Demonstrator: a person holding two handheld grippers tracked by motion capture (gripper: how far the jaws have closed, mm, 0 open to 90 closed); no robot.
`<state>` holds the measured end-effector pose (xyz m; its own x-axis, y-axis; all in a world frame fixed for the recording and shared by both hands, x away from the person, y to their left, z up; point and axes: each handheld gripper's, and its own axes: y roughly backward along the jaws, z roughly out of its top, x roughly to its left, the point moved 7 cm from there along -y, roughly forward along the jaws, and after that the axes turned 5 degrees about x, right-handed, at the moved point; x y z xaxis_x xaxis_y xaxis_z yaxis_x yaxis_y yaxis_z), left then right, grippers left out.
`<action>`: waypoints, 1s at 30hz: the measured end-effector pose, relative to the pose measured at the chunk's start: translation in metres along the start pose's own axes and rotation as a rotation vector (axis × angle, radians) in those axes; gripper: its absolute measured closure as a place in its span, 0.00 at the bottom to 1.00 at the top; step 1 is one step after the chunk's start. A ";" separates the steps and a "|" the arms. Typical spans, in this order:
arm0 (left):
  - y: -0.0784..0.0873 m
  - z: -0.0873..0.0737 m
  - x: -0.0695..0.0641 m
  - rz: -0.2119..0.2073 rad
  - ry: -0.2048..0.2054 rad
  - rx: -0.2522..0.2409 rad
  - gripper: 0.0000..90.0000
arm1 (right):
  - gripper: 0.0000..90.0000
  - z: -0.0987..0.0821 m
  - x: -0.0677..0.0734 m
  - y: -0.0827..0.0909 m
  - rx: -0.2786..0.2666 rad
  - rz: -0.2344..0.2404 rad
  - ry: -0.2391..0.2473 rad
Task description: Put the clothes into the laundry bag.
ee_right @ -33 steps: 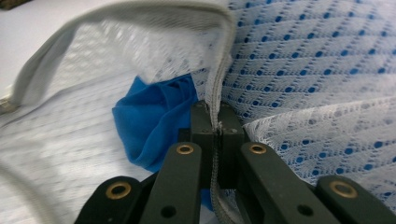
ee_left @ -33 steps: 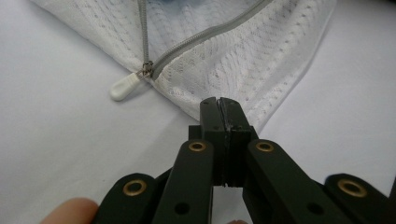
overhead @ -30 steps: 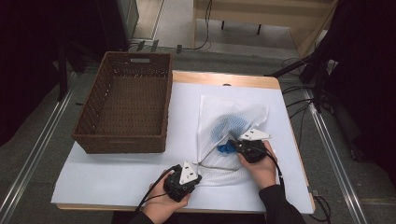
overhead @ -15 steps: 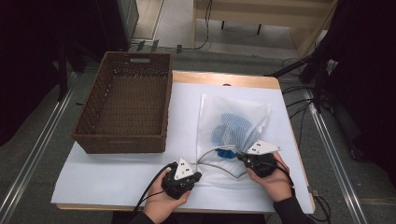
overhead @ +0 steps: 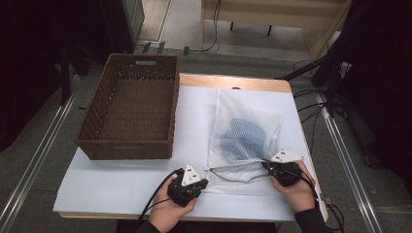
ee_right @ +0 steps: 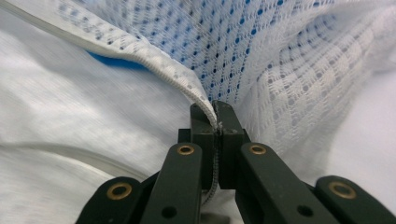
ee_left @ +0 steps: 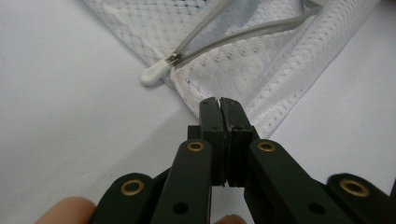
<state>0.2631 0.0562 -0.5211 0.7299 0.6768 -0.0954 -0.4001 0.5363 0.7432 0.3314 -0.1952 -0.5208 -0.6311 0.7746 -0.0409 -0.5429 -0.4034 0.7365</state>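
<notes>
The fingers of the left gripper [overhead: 195,180] are seen clamped on the near left corner of the white mesh zip bag [overhead: 245,133] in the high view, while those of the right gripper [overhead: 276,171] are pinched on its near right edge. The bag is laid on the white table cover [overhead: 121,177], right of the brown woven rectangular basket [overhead: 131,109].

In the left gripper view, the closed jaws are pressed on the bag's corner, near the white zip pull [ee_left: 153,75].

In the right gripper view, the zip edge is held between shut jaws; a blue item [ee_right: 114,61] is seen inside.
</notes>
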 end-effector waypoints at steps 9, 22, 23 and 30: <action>-0.002 -0.001 -0.001 0.003 -0.005 0.003 1.00 | 1.00 0.042 0.056 -0.035 -0.003 0.158 0.080; -0.001 -0.001 -0.002 0.000 -0.019 0.006 1.00 | 1.00 0.052 -0.003 -0.056 -0.014 -0.093 -0.163; -0.001 -0.002 -0.002 -0.001 -0.016 0.006 1.00 | 1.00 0.051 0.001 -0.054 -0.012 -0.079 -0.140; 0.001 0.000 0.000 -0.011 0.010 -0.012 0.97 | 0.85 0.031 0.012 -0.014 -0.030 0.085 -0.046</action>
<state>0.2627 0.0568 -0.5207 0.7288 0.6757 -0.1105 -0.3986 0.5500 0.7339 0.3484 -0.1648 -0.5109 -0.6499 0.7583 0.0519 -0.5054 -0.4820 0.7157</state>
